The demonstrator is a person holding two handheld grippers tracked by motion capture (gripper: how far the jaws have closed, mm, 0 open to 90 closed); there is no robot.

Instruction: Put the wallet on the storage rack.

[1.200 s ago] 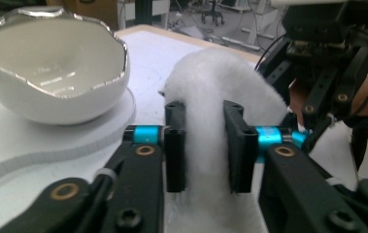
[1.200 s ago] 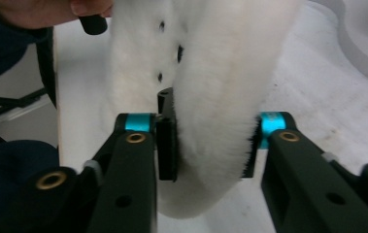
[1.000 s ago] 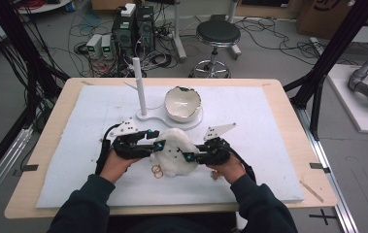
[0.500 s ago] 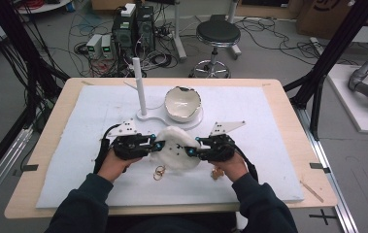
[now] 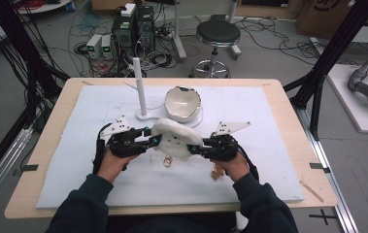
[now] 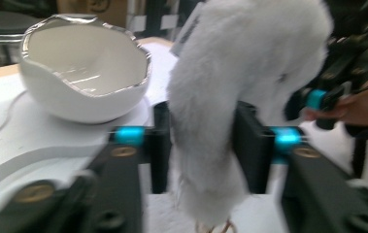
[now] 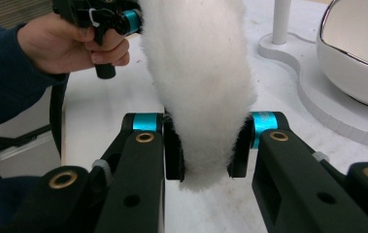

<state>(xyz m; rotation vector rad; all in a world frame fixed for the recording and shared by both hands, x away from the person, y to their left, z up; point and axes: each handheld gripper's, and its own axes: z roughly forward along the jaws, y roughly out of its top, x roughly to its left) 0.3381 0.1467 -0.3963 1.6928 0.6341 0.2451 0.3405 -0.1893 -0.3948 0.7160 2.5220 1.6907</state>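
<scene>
The left tool and the right tool each pinch one end of a white fluffy piece — held above the bench, near an egg-shaped bowl.

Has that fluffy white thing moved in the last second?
Yes. The fluffy white thing, held between both grippers, has moved up the high view, closer to the white bowl.

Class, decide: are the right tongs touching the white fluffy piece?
Touching. The right gripper view shows the right tongs pinching the white fluffy piece, both jaws pressed into it.
</scene>
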